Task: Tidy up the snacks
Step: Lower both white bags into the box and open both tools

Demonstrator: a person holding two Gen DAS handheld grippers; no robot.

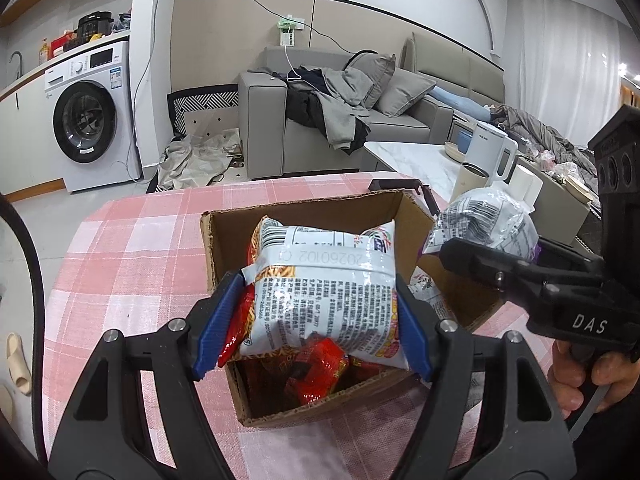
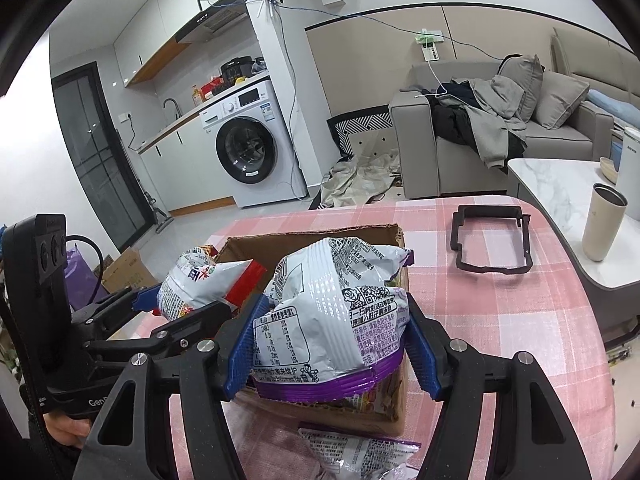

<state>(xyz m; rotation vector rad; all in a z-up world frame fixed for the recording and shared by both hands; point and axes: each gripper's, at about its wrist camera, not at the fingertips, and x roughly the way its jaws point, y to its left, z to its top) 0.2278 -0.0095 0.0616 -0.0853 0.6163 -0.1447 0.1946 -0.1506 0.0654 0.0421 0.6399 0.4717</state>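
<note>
My left gripper (image 1: 312, 320) is shut on a white and orange-red snack packet (image 1: 320, 292), held over the open cardboard box (image 1: 224, 248); red packets (image 1: 316, 372) lie inside the box. In the right wrist view this gripper (image 2: 176, 304) comes in from the left with the same packet (image 2: 192, 284). My right gripper (image 2: 332, 344) is shut on a puffy white and purple snack bag (image 2: 332, 308), above the box's (image 2: 312, 238) near right side. From the left wrist view that bag (image 1: 484, 220) shows at the right. Another purple-edged packet (image 2: 360, 452) lies on the cloth before the box.
The box stands on a pink checked tablecloth (image 1: 132, 248). A black rectangular frame (image 2: 492, 240) lies on the cloth at the far right. Beyond the edge stand a beige tumbler (image 2: 604, 224), a white kettle (image 1: 490, 152) on a marble table, a sofa and a washing machine.
</note>
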